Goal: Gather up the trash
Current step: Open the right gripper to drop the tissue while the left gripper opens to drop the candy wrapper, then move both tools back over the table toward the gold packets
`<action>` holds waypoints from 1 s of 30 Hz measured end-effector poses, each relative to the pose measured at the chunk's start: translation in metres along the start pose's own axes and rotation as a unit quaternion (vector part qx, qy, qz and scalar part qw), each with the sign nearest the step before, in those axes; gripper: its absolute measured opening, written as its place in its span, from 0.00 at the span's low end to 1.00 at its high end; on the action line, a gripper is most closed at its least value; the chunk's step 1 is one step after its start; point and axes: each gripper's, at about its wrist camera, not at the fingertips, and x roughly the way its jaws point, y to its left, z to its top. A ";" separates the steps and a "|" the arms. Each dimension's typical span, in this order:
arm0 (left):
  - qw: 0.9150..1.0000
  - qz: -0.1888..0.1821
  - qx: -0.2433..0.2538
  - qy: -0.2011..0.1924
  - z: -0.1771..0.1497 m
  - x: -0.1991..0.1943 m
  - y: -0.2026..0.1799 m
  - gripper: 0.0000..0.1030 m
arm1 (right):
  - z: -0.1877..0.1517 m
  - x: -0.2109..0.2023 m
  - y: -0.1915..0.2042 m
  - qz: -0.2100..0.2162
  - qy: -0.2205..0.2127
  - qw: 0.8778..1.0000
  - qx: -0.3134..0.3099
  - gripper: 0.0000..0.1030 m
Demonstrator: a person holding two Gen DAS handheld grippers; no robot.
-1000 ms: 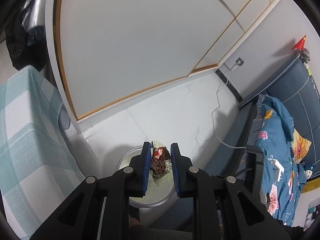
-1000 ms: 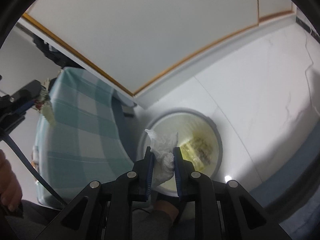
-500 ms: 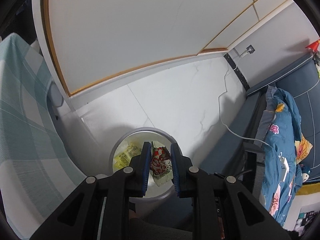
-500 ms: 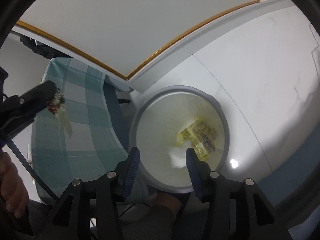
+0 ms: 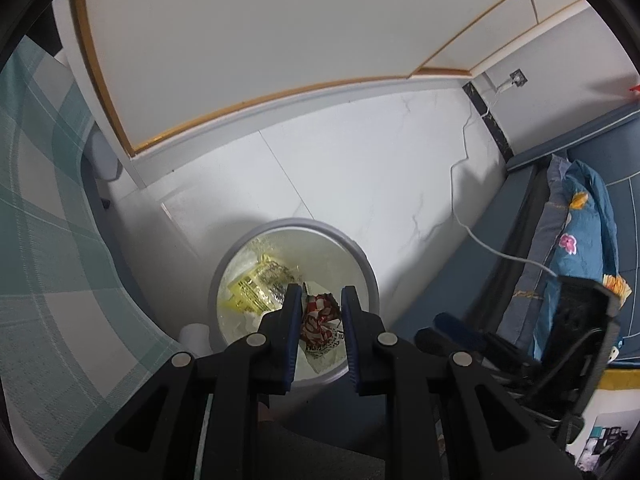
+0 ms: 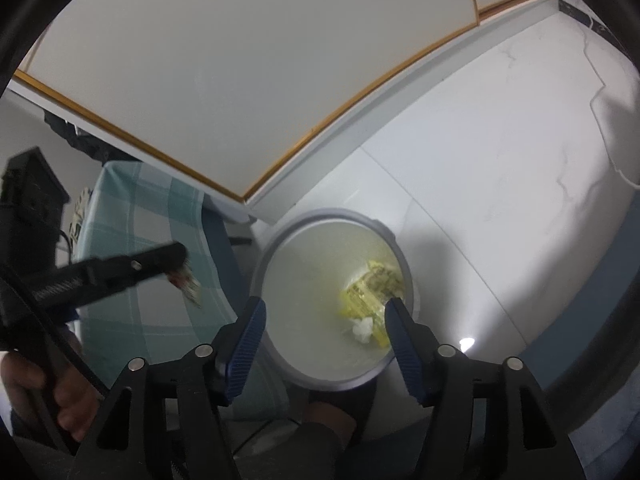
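A round grey trash bin [image 5: 362,256] stands on the white floor; its rim [image 6: 280,236] also shows in the right wrist view. Inside lie a yellow wrapper [image 6: 370,290] and a crumpled white tissue [image 6: 362,328]. My left gripper [image 5: 320,300] is shut on a red-and-white snack wrapper [image 5: 320,322] and hangs over the bin's near side. In the right wrist view that same left gripper [image 6: 176,258] comes in from the left with the wrapper [image 6: 188,286] dangling. My right gripper [image 6: 326,308] hovers above the bin, its jaws opening with nothing between them.
A table with a green checked cloth [image 5: 44,216] stands left of the bin. White wardrobe doors with wood trim [image 5: 280,40] rise behind. A bed with blue floral bedding [image 5: 576,216] and a white cable [image 5: 480,240] lie to the right. A hand [image 6: 60,396] grips the left tool.
My right gripper opened and dropped the white tissue into the bin. My left gripper came down over the bin, still holding the snack wrapper.
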 end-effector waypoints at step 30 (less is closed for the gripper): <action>0.997 0.070 0.027 -0.028 -0.025 -0.033 -0.005 0.60 | -0.007 -0.033 0.018 0.010 -0.029 1.000 -0.002 0.84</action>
